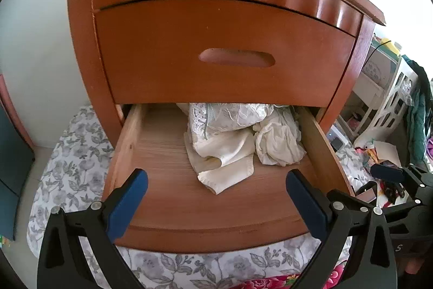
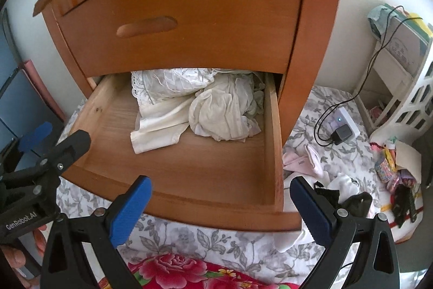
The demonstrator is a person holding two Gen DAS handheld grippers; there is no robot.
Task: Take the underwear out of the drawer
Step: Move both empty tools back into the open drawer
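Lower drawer (image 1: 216, 210) of the wooden nightstand (image 1: 216, 45) stands pulled out. Left gripper (image 1: 216, 197): jaws spread wide, holding nothing, poised over the drawer's front edge. Right gripper (image 2: 220, 205): jaws likewise wide apart and empty. Pale underwear (image 1: 230, 142) lies heaped ahead of both jaws, toward the drawer's rear right.

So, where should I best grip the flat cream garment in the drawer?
Grip the cream garment at its loose front hem, coming from above the open drawer front. That edge lies free on bare wood, apart from the crumpled pile.
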